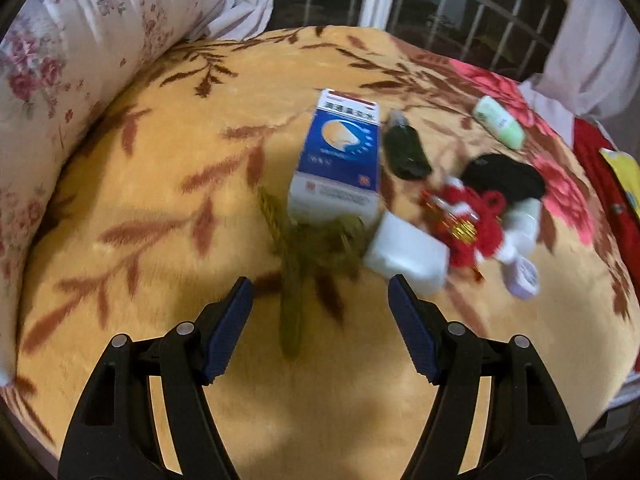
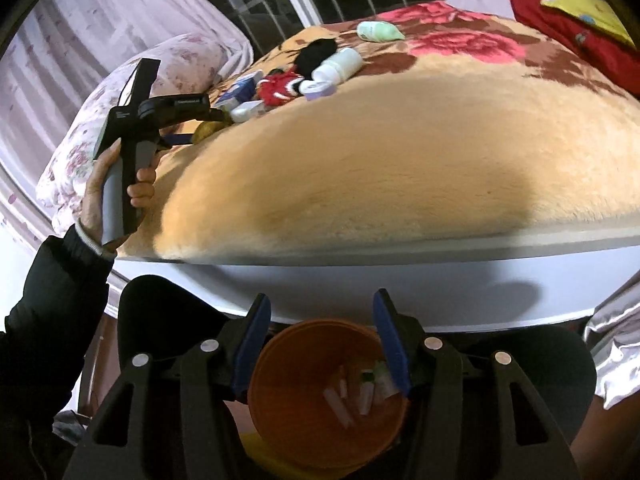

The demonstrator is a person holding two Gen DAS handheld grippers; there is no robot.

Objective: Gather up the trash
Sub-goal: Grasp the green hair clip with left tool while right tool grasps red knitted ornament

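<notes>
A: Over a bed with a tan leaf-print blanket (image 1: 160, 200): left gripper (image 1: 320, 280), jaws wide, nothing between the pads.

B: And under it?

A: A blurred yellow-green thing (image 1: 292, 280) on the blanket, too smeared to name. Just beyond, a blue and white box (image 1: 340, 152), flat on its back.

B: To the right of the box?

A: A dark green bottle (image 1: 406, 148) on its side, just beside the box. Nearer, a white block (image 1: 408, 256), touching a red knotted ornament (image 1: 476, 220). Behind the ornament, a black cloth (image 1: 504, 178). At the right of the heap, a white bottle (image 1: 524, 220) and a small lilac jar (image 1: 522, 276), both tipped over. Farther right and well apart, a pale green tube (image 1: 498, 122).

B: Left edge?

A: A flowered pillow (image 1: 60, 60) along the far left side; window bars (image 1: 460, 8) behind the bed.

B: Right gripper (image 2: 321, 298)?

A: Off the near edge of the bed, pointed down, jaws partly spread, holding nothing. Directly below, an orange bin (image 2: 280, 380) on the floor, several small pale pieces (image 2: 360, 392) already at the bottom; too blurred to name.

B: Anyone visible?

A: Only a hand (image 2: 120, 184) and a dark sleeve (image 2: 52, 300) at the left, gripping the other tool's handle above the bed's left part, near the heap.
</notes>
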